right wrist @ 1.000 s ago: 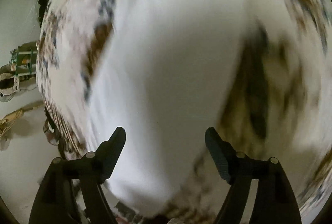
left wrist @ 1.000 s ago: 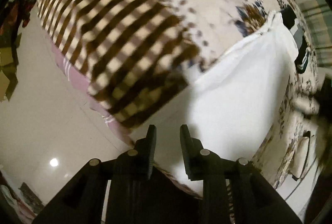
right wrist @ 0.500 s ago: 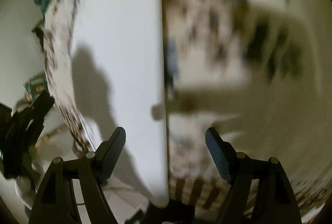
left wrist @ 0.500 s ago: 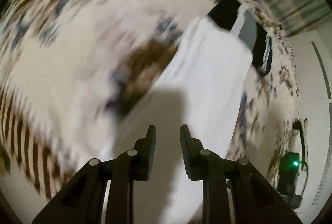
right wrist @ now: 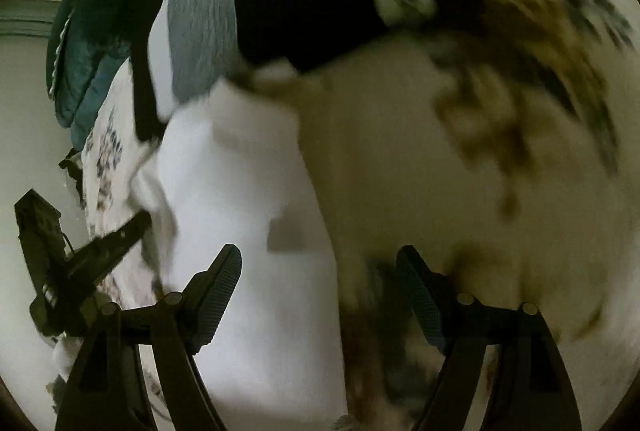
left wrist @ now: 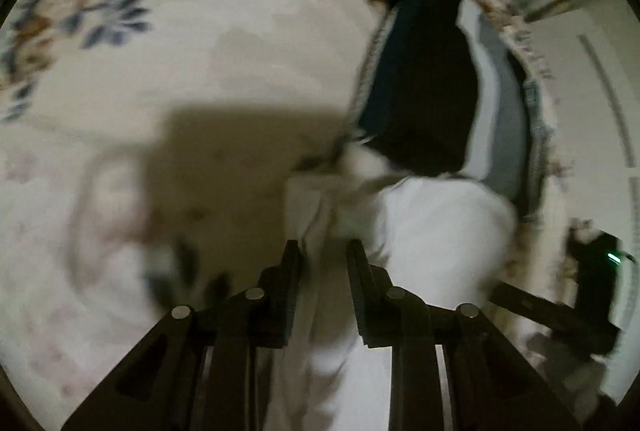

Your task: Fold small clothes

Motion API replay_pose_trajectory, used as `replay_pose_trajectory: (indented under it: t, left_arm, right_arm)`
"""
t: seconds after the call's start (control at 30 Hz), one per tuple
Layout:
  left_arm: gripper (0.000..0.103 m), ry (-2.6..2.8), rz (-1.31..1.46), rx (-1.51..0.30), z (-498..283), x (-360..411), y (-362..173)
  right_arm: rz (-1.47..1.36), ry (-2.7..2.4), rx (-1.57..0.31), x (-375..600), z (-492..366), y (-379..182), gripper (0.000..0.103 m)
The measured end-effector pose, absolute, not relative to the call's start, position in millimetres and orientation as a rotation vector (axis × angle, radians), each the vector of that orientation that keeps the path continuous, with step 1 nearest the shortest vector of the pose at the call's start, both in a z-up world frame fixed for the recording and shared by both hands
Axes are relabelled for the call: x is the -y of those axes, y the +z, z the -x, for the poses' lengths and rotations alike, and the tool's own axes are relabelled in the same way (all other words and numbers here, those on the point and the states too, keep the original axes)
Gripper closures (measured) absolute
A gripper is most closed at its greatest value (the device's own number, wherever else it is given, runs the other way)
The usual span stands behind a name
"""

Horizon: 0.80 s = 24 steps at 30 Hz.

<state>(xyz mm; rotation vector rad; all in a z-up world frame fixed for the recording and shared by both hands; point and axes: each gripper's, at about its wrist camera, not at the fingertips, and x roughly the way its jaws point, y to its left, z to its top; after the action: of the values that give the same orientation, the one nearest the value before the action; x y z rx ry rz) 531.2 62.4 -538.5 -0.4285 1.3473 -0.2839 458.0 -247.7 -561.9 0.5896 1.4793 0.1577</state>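
A white garment (left wrist: 432, 231) lies folded on the floral bedspread (left wrist: 200, 51); it also shows in the right wrist view (right wrist: 248, 231). My left gripper (left wrist: 322, 259) hangs over the garment's left edge, its jaws narrowly apart with a fold of white cloth between them. My right gripper (right wrist: 320, 271) is wide open and empty above the garment's right edge. The other gripper shows at the left of the right wrist view (right wrist: 92, 255) and at the lower right of the left wrist view (left wrist: 560, 315).
A dark navy garment (left wrist: 424, 71) with a pale knit band, and a grey one (right wrist: 200, 11), lie beyond the white garment. A teal cloth (right wrist: 84, 31) lies at the bed's far edge. A dark device with a green light (left wrist: 600, 271) sits on the floor.
Both grippers have swept along the white garment toward its far end by the dark clothes. The right stays wide open, the left jaws keep the same narrow gap. The views are blurred by motion.
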Motion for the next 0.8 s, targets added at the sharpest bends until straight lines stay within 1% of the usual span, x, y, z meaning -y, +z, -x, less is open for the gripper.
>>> replay_pose_trajectory:
  t: [0.03, 0.07, 0.1, 0.17, 0.27, 0.3, 0.37, 0.43, 0.47, 0.6, 0.67, 0.7, 0.77, 0.8]
  left_arm:
    - [0.079, -0.318, 0.454, -1.34, -531, -63, -538]
    - [0.069, -0.351, 0.477, -1.331, -530, -64, -538]
    - [0.065, -0.377, 0.504, -1.323, -529, -65, -539]
    - [0.064, -0.433, 0.574, -1.321, -526, -71, -541]
    - [0.063, -0.486, 0.672, -1.275, -511, -90, -528]
    - [0.06, -0.492, 0.7, -1.259, -508, -97, -523]
    - [0.039, -0.497, 0.764, -1.213, -502, -108, -515]
    - [0.035, -0.501, 0.785, -1.18, -504, -108, -511]
    - [0.035, -0.497, 0.763, -1.191, -507, -103, -514]
    - [0.035, -0.416, 0.533, -1.306, -531, -75, -540]
    - [0.038, -0.4, 0.475, -1.306, -536, -67, -544]
    - [0.041, -0.399, 0.457, -1.282, -535, -66, -540]
    - [0.097, -0.393, 0.384, -1.251, -535, -62, -532]
    - [0.099, -0.411, 0.373, -1.25, -536, -61, -530]
  right_arm:
    - [-0.579, 0.165, -1.481, 247, -470, -566, 0.021]
    - [-0.572, 0.168, -1.482, 247, -478, -569, 0.021]
    - [-0.563, 0.17, -1.486, 244, -485, -573, 0.021]
    - [-0.546, 0.169, -1.497, 242, -496, -579, 0.021]
    - [-0.543, 0.168, -1.502, 244, -501, -579, 0.02]
    - [-0.547, 0.173, -1.499, 248, -502, -578, 0.02]
    - [-0.553, 0.182, -1.498, 252, -497, -578, 0.02]
    - [-0.558, 0.187, -1.499, 255, -495, -579, 0.02]
    - [-0.559, 0.187, -1.501, 255, -495, -579, 0.02]
    - [-0.566, 0.184, -1.504, 252, -496, -582, 0.02]
    - [-0.568, 0.187, -1.503, 246, -498, -582, 0.02]
    - [-0.571, 0.192, -1.501, 245, -500, -582, 0.02]
    - [-0.585, 0.197, -1.487, 244, -502, -582, 0.02]
    - [-0.594, 0.198, -1.473, 246, -502, -581, 0.024]
